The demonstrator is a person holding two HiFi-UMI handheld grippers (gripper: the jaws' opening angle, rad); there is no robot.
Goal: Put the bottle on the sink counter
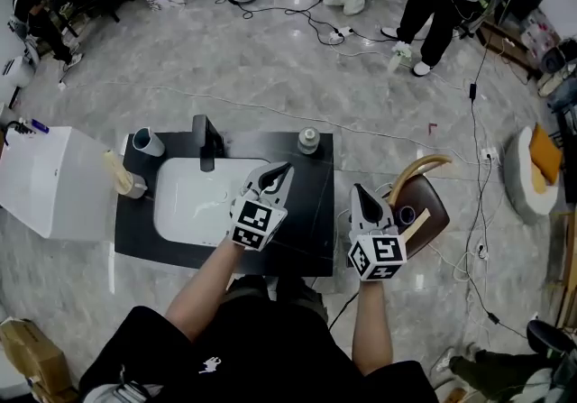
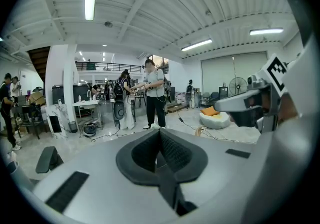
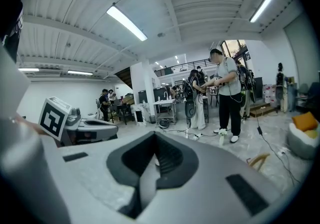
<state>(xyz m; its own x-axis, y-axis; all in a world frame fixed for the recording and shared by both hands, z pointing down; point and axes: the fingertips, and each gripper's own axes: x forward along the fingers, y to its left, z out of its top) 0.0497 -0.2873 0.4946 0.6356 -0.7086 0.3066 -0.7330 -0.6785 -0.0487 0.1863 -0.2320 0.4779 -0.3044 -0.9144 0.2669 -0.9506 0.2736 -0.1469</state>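
Placement looks done: the small pale round-capped bottle (image 1: 309, 140) stands upright at the far right corner of the black sink surface (image 1: 315, 221), beyond the white basin (image 1: 189, 203). The left gripper (image 1: 281, 172), the nearer one, hangs just short of the bottle and slightly left, jaws pressed together on nothing. The right gripper (image 1: 361, 194), likewise pinched empty, hovers off the surface's right edge.

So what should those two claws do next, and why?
Probably just draw back and rest: what looks like the bottle already stands on the sink counter, and both the left gripper and the right gripper are shut and empty.
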